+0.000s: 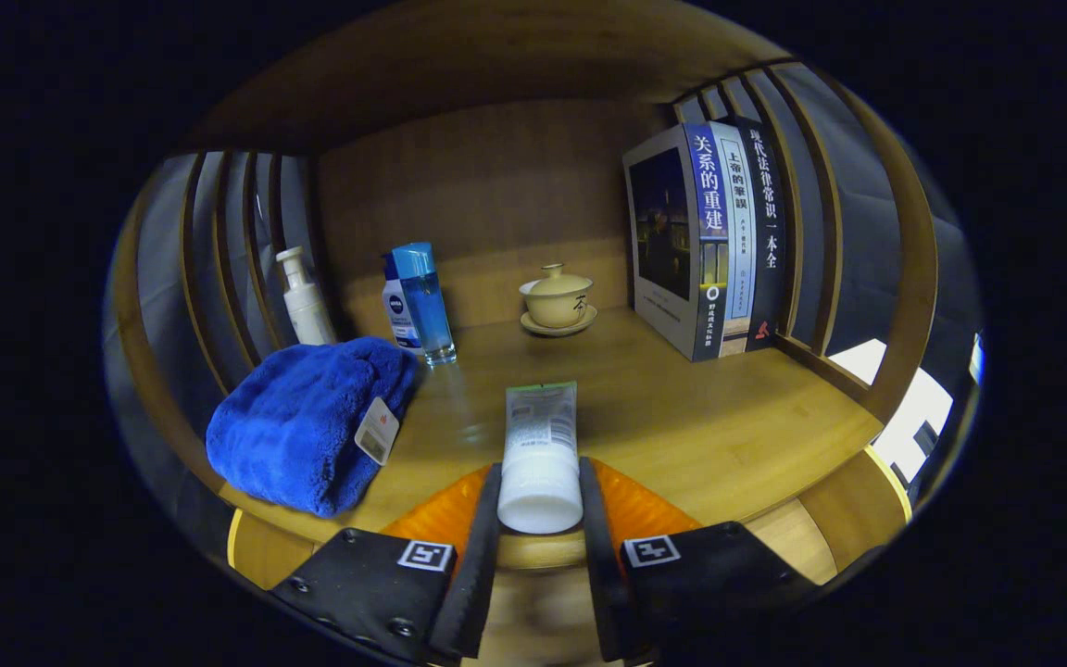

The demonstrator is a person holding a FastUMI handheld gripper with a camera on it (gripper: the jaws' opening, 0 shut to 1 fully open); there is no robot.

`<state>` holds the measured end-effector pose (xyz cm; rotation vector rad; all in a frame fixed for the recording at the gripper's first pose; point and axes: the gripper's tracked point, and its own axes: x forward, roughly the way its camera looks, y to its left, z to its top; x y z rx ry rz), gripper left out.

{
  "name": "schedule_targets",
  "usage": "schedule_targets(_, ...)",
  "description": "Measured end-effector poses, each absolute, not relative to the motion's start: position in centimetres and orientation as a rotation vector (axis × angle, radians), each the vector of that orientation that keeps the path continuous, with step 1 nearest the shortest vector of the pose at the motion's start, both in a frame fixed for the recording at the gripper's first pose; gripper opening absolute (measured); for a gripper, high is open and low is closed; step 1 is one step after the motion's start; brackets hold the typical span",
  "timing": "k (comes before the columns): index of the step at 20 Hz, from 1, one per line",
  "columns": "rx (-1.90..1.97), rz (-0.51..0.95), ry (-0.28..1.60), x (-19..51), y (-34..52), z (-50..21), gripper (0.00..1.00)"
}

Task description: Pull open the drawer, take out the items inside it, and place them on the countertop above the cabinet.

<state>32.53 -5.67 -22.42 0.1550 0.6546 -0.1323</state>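
Gripper view: tool (540,505) clamping smooth tube (540,445)

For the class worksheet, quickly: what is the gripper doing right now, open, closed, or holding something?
Gripper: closed on the white tube, one finger pressing each side, cap end toward the camera, held over the front edge of the wooden countertop.

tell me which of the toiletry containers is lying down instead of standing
The white tube, held between the gripper fingers, lies flat on the countertop. The white pump bottle and the blue bottle both stand upright behind the blue towel.
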Motion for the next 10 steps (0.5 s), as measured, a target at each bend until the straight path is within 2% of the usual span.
schedule_targets(10,0.076,-0.138,0.590,32.6,-5.6,-21.3,0.99)
